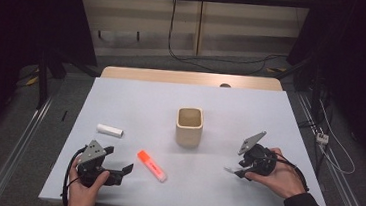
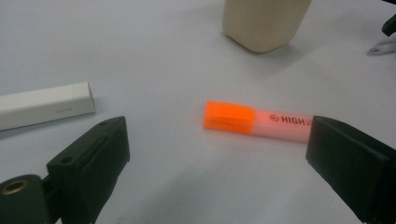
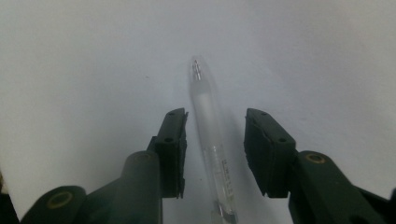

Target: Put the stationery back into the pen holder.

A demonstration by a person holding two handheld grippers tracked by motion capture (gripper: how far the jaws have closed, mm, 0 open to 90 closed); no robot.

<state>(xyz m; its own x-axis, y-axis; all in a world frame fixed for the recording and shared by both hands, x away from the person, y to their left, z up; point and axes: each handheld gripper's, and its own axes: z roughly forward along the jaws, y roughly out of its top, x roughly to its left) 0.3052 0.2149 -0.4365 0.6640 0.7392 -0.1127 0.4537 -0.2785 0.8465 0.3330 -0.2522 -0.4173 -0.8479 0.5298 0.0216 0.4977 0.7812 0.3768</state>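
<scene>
Fingers (image 3: 173, 154) astride clear, frosted pen (image 3: 205, 112)

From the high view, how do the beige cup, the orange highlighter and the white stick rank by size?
Largest to smallest:
1. beige cup
2. orange highlighter
3. white stick
The highlighter lies nearer the camera, so its lead over the stick is unsure.

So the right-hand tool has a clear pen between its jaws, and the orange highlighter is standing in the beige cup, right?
Not quite. The orange highlighter lies flat on the table, outside the beige cup, as the high view shows. The clear pen is indeed between the right tool's jaws.
</scene>
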